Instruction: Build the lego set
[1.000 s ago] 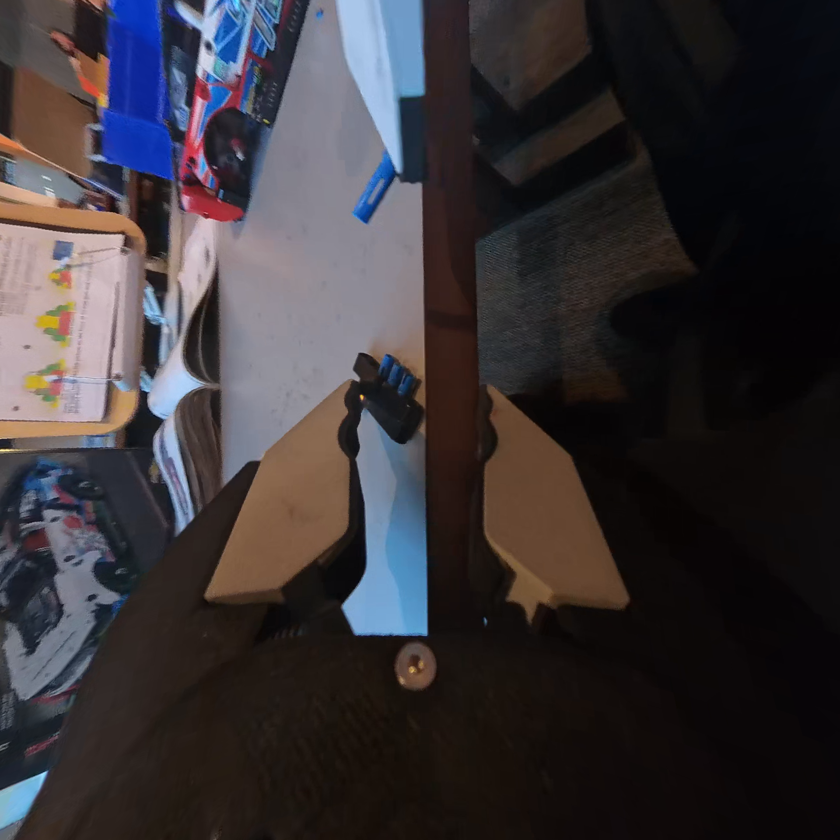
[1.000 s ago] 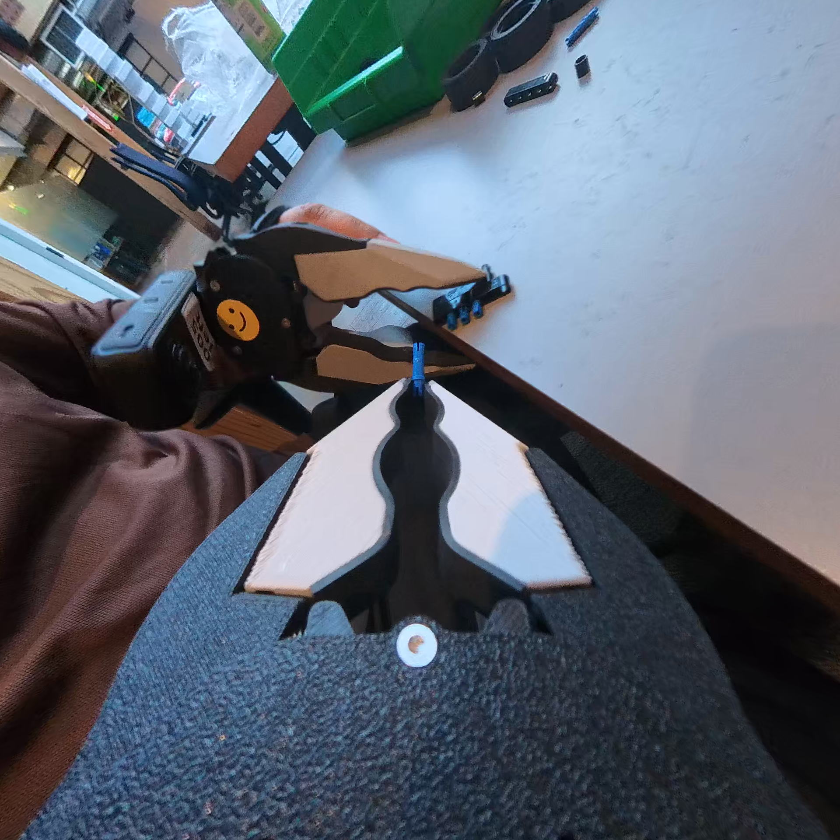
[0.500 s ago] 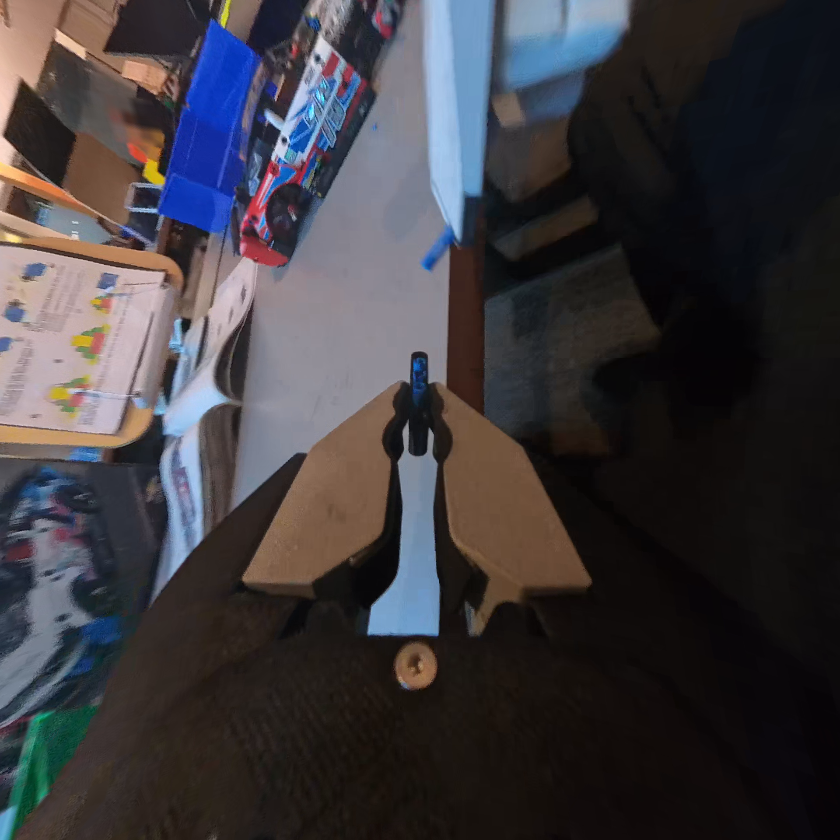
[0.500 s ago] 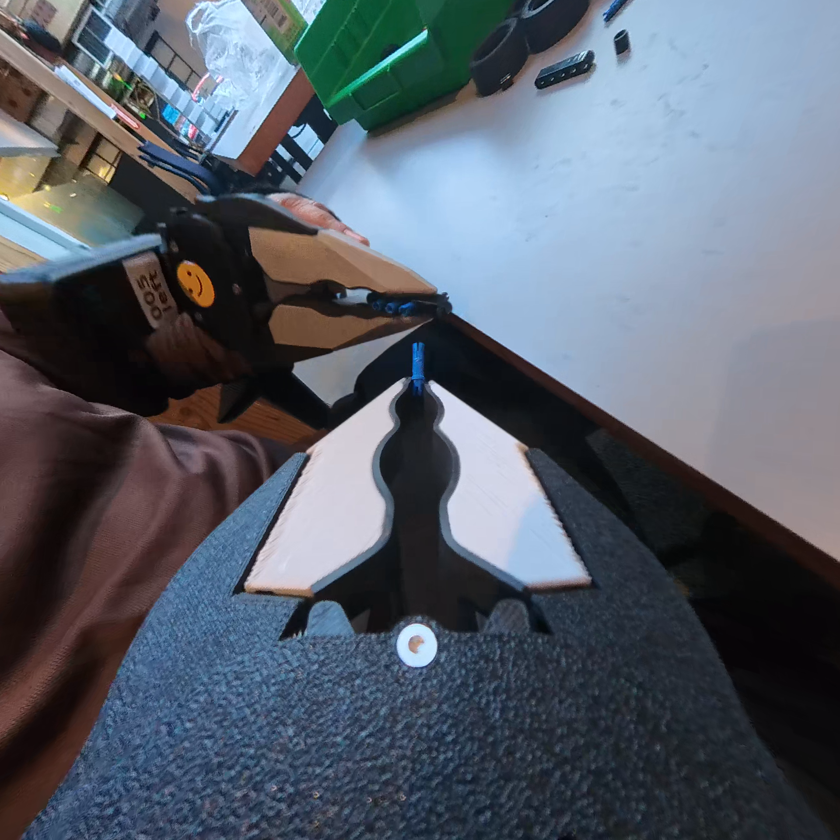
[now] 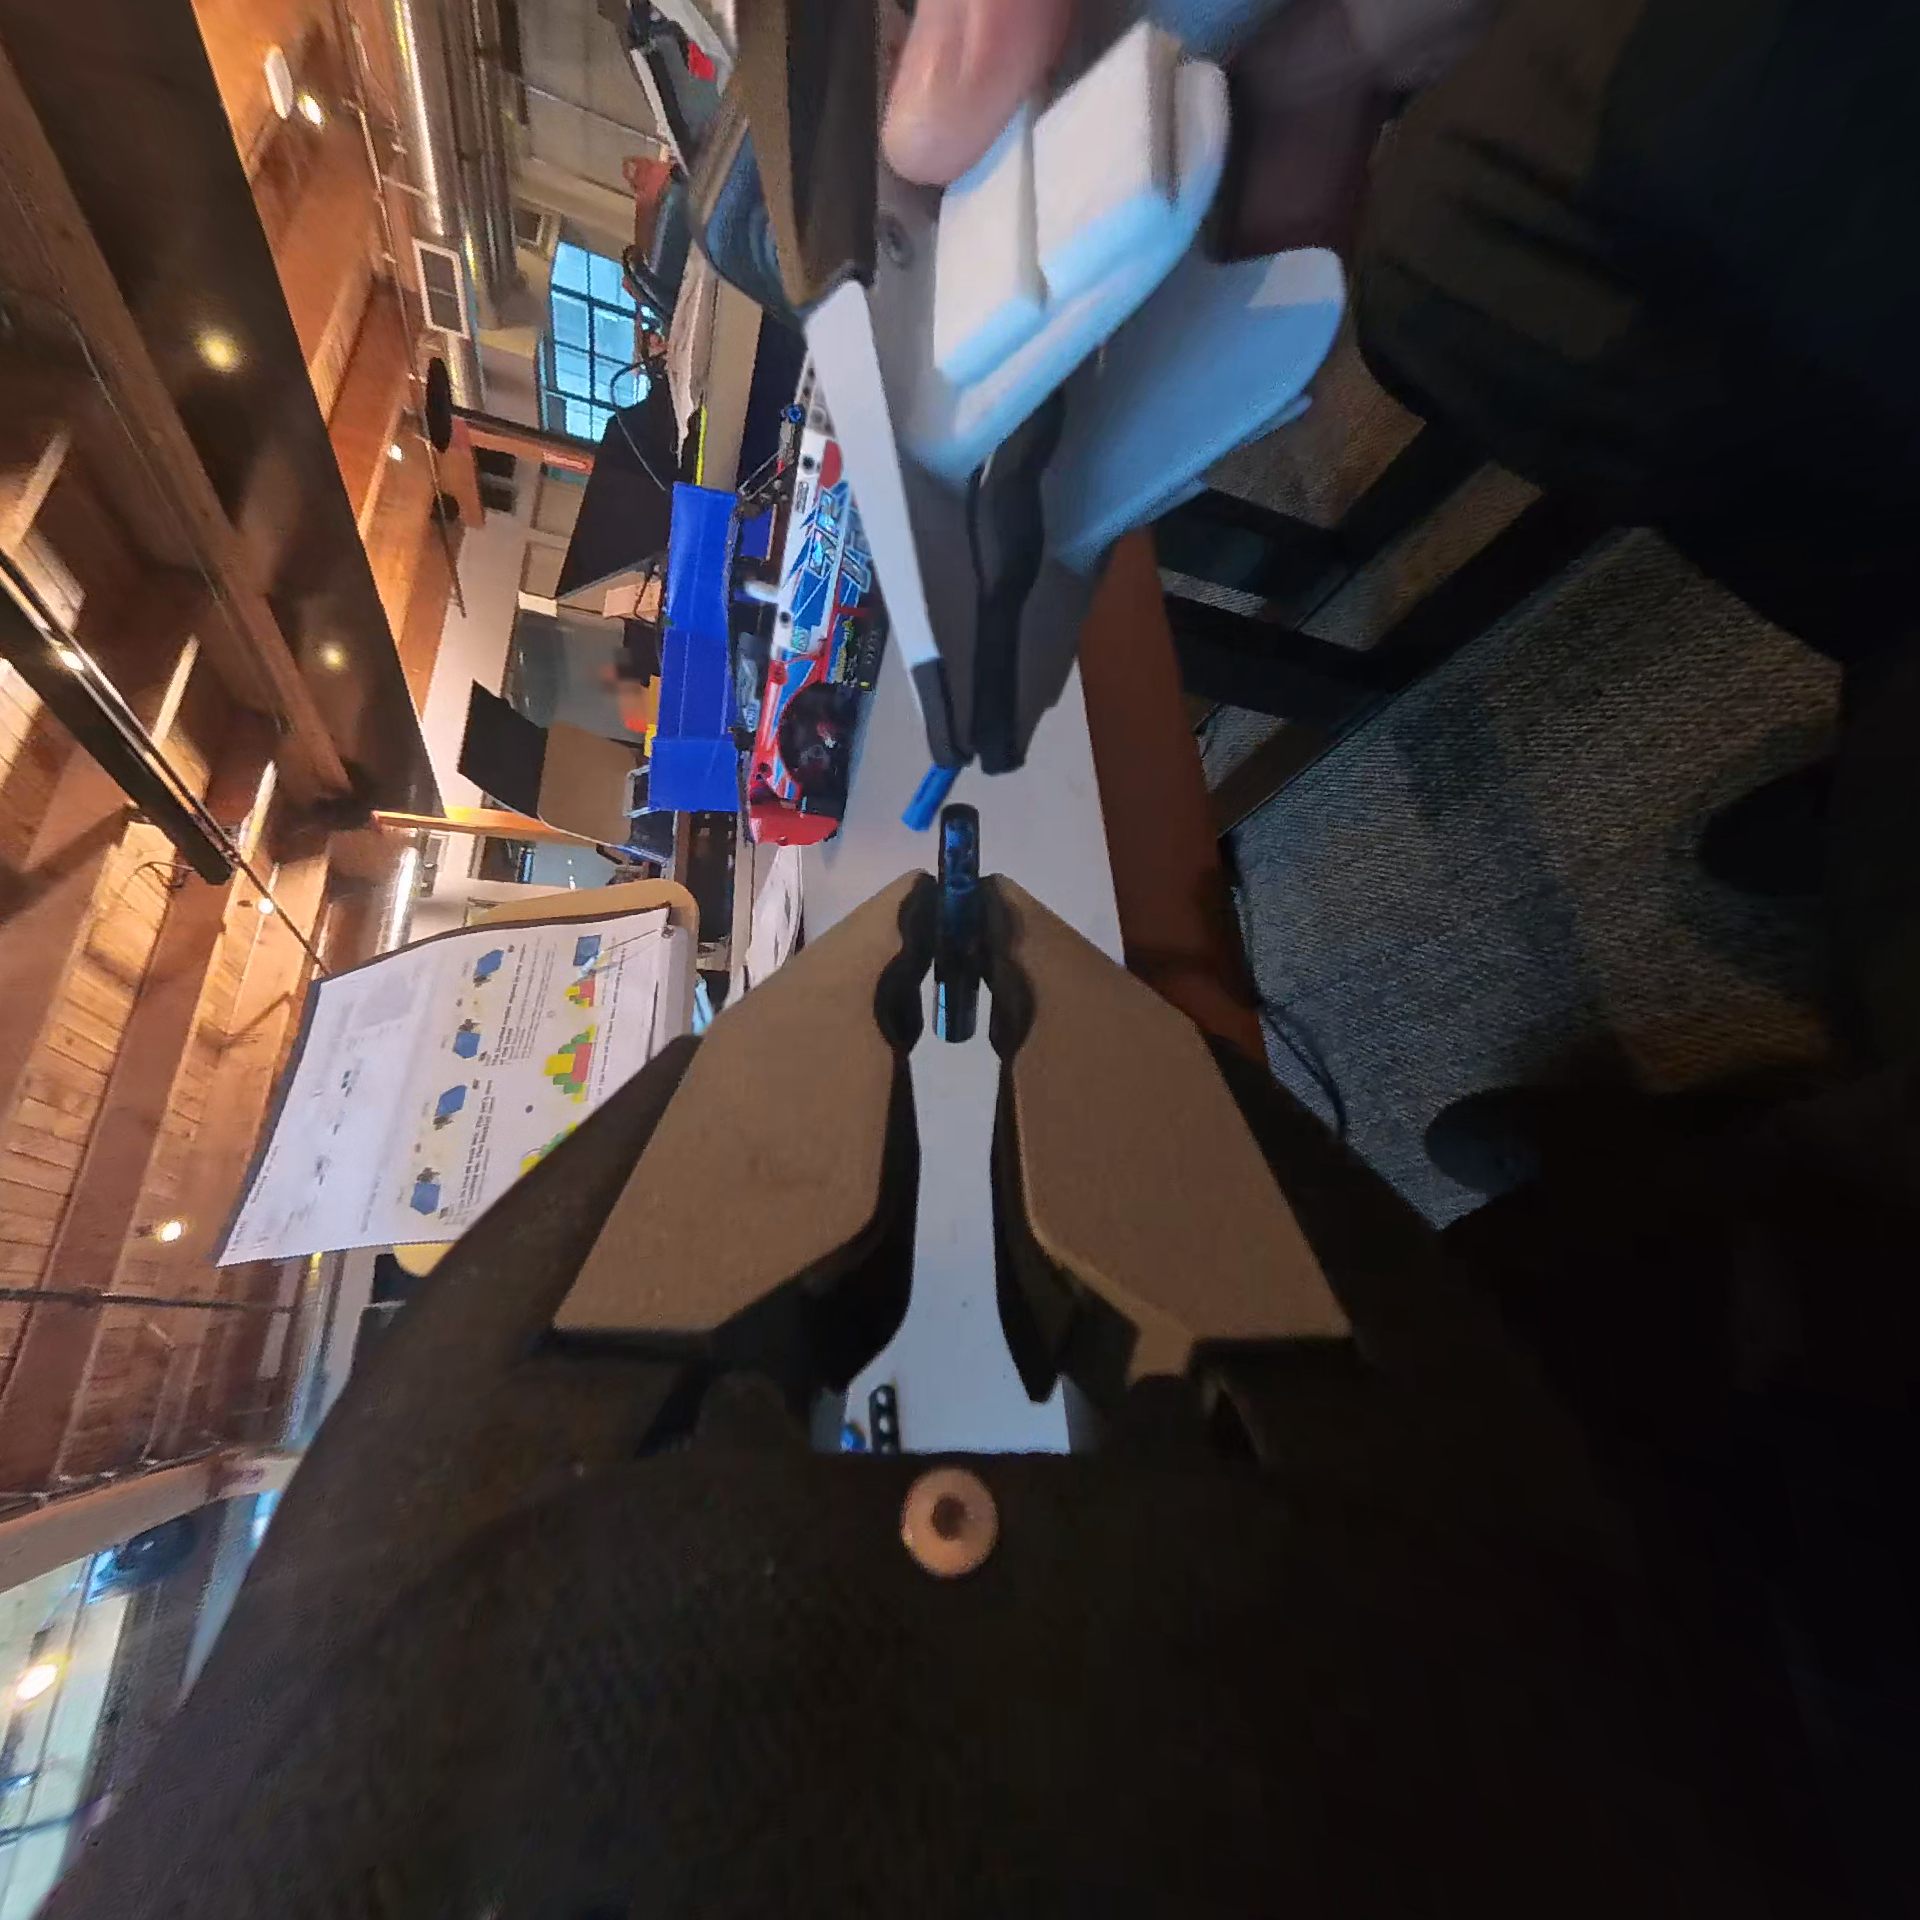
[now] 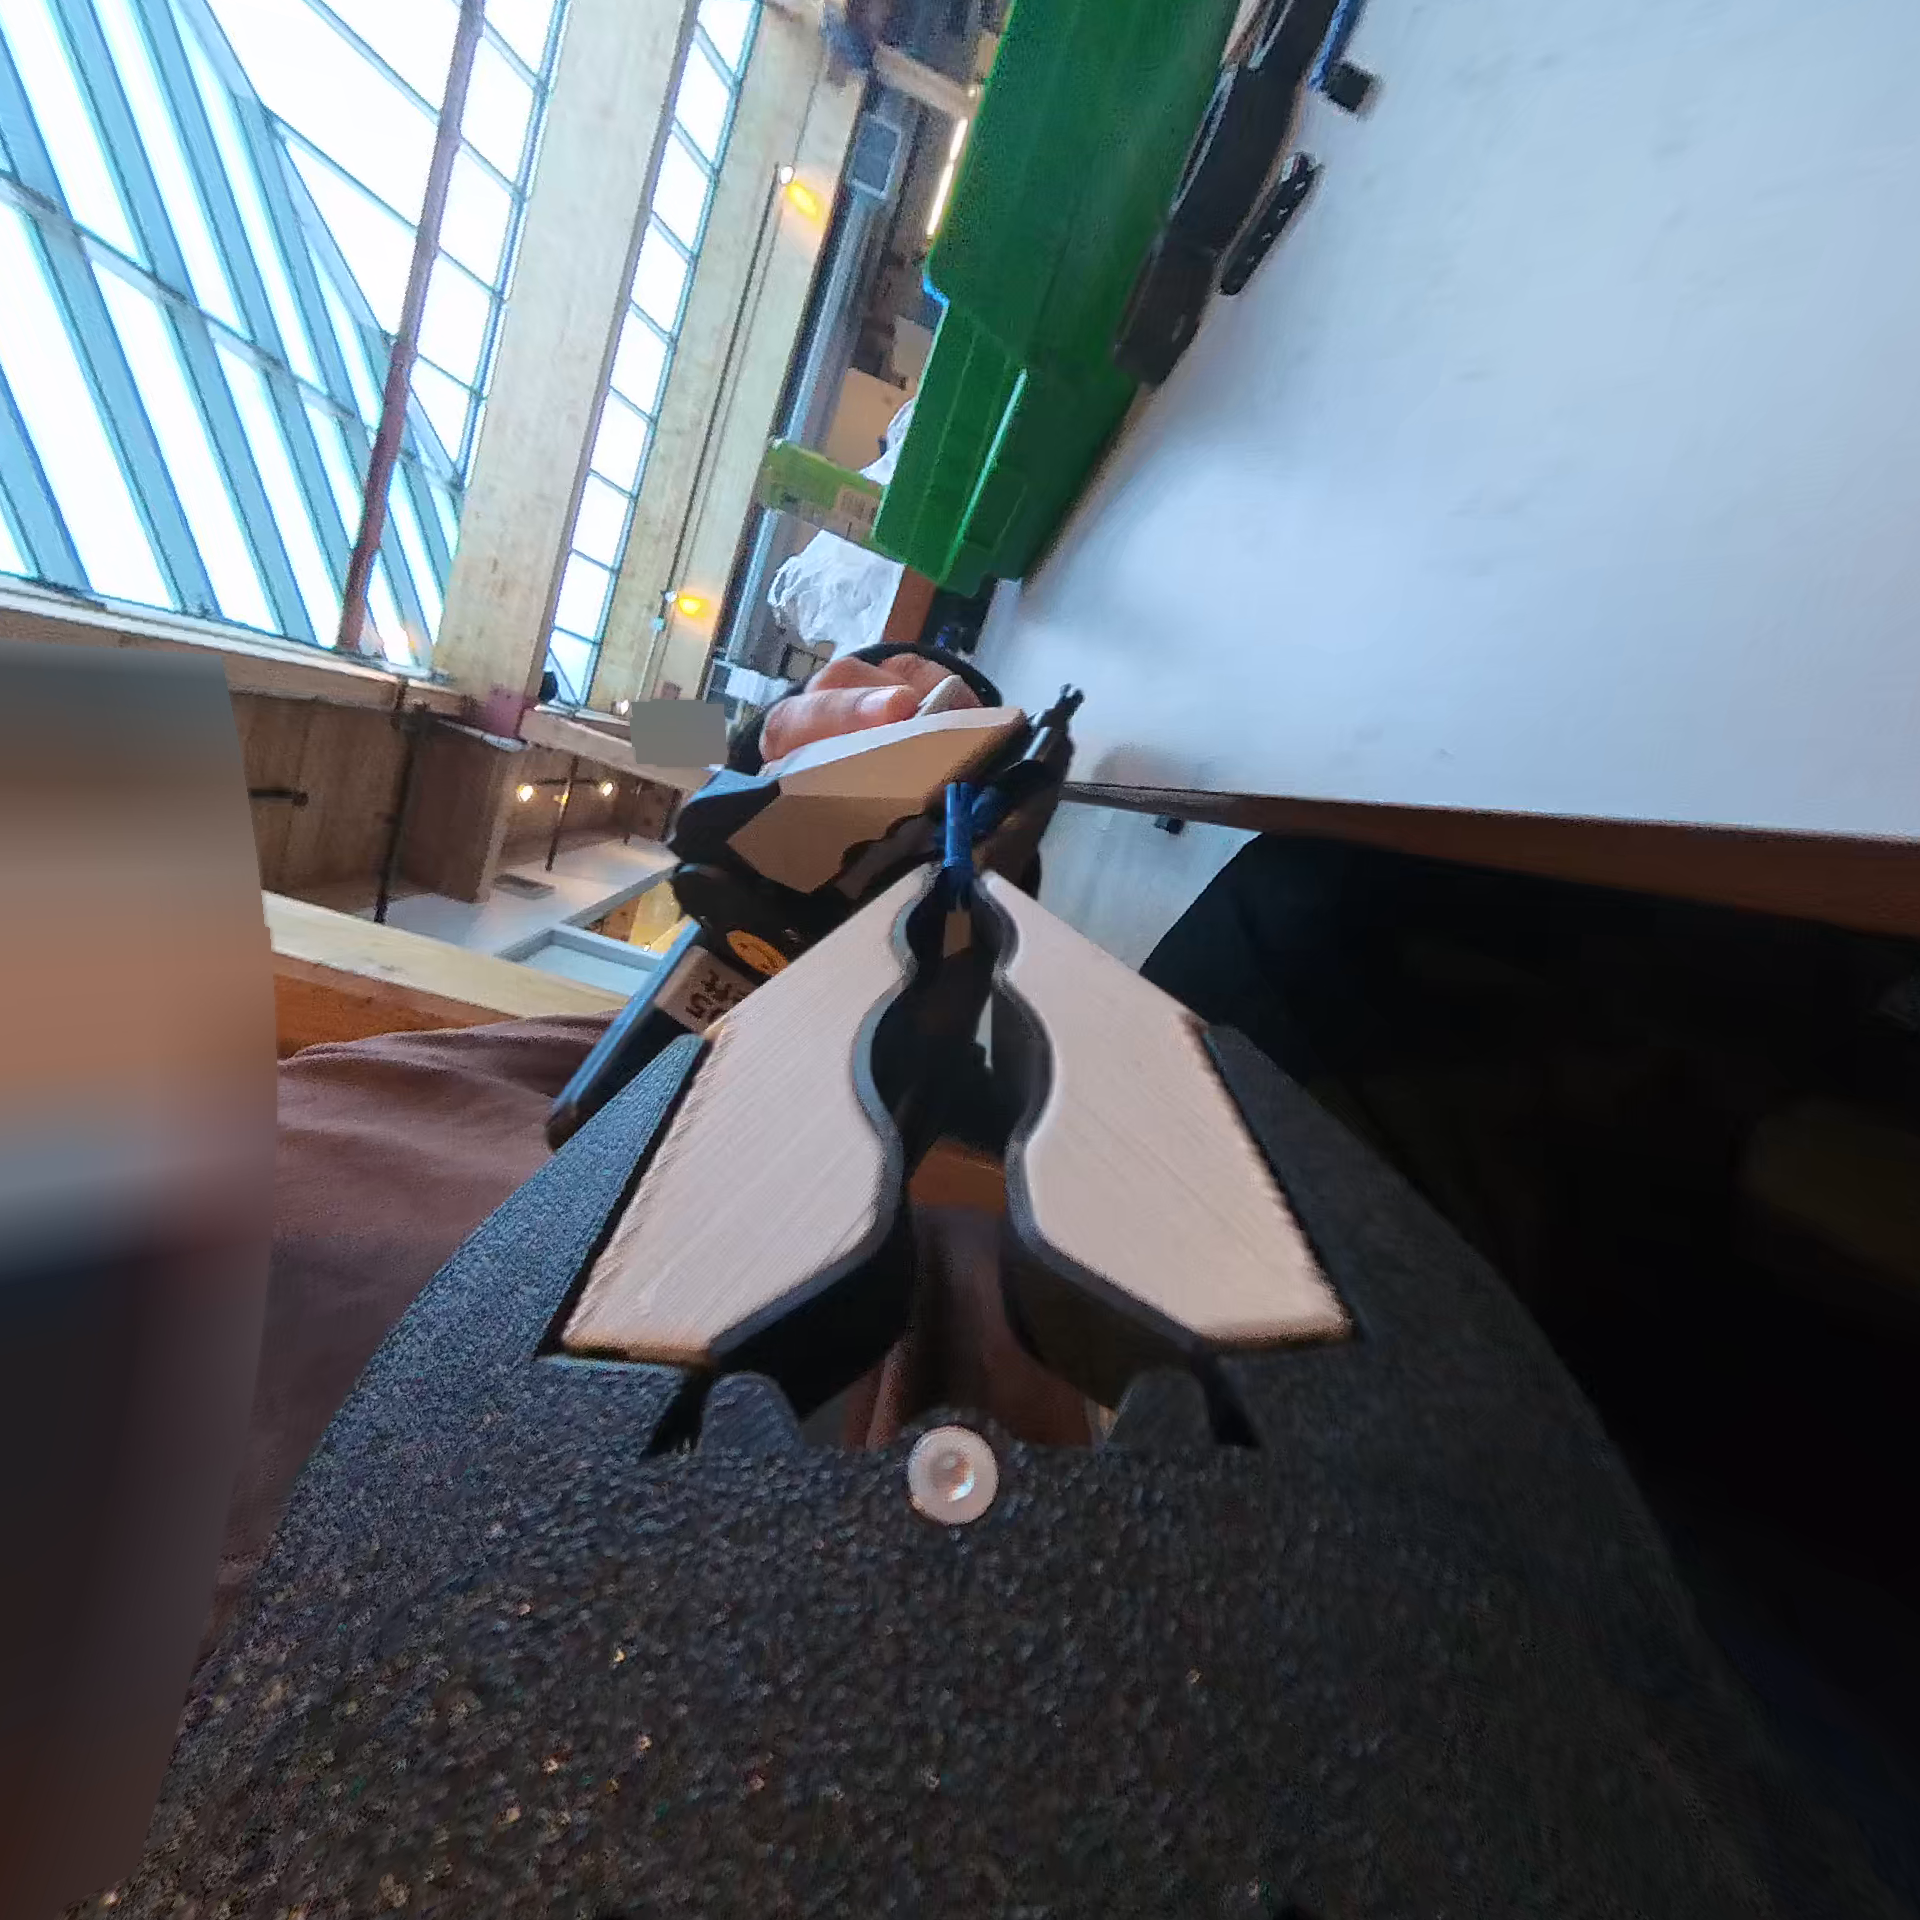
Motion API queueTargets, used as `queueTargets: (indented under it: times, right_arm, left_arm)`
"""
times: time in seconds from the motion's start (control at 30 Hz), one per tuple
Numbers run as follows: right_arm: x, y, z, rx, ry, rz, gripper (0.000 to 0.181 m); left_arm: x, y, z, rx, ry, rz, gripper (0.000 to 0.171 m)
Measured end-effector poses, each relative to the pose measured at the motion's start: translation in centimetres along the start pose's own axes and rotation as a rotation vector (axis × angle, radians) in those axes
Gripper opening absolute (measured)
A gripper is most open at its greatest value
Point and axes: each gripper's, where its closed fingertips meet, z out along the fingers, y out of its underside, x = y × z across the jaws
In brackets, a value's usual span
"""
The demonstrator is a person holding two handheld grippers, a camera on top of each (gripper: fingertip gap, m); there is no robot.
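Note:
My left gripper (image 5: 957,902) is shut on a black beam with blue pins (image 5: 958,935), held edge-on in the air beside the white table's (image 5: 1023,1288) near edge. My right gripper (image 6: 961,883) is shut on a thin blue pin (image 6: 957,831). In the right wrist view the left gripper (image 6: 1023,748) and its black beam (image 6: 1049,727) sit just beyond the pin's tip; whether they touch I cannot tell. In the left wrist view the right gripper (image 5: 956,748) points down from above, holding the blue pin (image 5: 928,798) near the beam's tip.
A green bin (image 6: 1039,291) and black parts (image 6: 1262,223) lie at the table's far end. A red and blue car model (image 5: 821,665), a blue bin (image 5: 696,644) and an instruction sheet on a stand (image 5: 468,1081) stand beyond the left gripper. The table's brown edge (image 6: 1558,852) runs right. Less than 4 cm separates the two grippers' tips.
My left gripper closed on the black beam and lifted it off the table edge. Both grippers rose and tilted, and the blue pin came close to the beam.

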Motion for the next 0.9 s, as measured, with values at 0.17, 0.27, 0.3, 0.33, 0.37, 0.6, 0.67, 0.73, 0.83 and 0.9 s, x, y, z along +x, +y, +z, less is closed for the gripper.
queueTargets:
  times: [0.17,0.27,0.3,0.33,0.37,0.6,0.67,0.73,0.83,0.9]
  right_arm:
    - [1.8,-0.1,0.1,0.012,0.100,-0.014,0.004]
    - [1.7,0.0,0.4,0.020,0.070,0.021,0.004]
    - [1.7,0.1,0.5,0.027,0.062,0.037,0.004]
    - [1.8,0.0,0.5,0.036,0.054,0.052,0.004]
    - [1.9,0.0,0.5,0.040,0.045,0.066,0.004]
    - [2.8,0.6,1.0,0.061,0.052,0.125,0.003]
    - [2.7,0.4,1.1,0.080,0.031,0.149,0.002]
    - [2.6,0.2,1.0,0.094,0.010,0.176,0.002]
    - [2.8,0.3,1.1,0.092,0.003,0.192,0.002]
    - [2.9,0.4,1.1,0.097,-0.002,0.210,0.002]
  left_arm:
    - [0.5,0.9,0.1,0.001,0.049,-0.078,0.006]
    - [0.5,0.6,0.1,0.019,0.035,-0.035,0.006]
    - [0.6,0.6,0.1,0.020,0.032,-0.015,0.006]
    - [0.7,0.7,0.1,0.021,0.027,0.009,0.006]
    - [0.8,0.7,0.1,0.027,0.029,0.035,0.006]
    - [1.3,1.2,0.3,0.014,0.022,0.112,0.005]
    - [1.3,1.4,0.3,0.013,0.019,0.122,0.006]
    - [1.5,1.4,0.2,0.018,0.027,0.129,0.006]
    - [1.8,1.5,0.2,0.017,0.034,0.141,0.005]
    - [1.9,1.5,0.2,0.018,0.044,0.140,0.005]
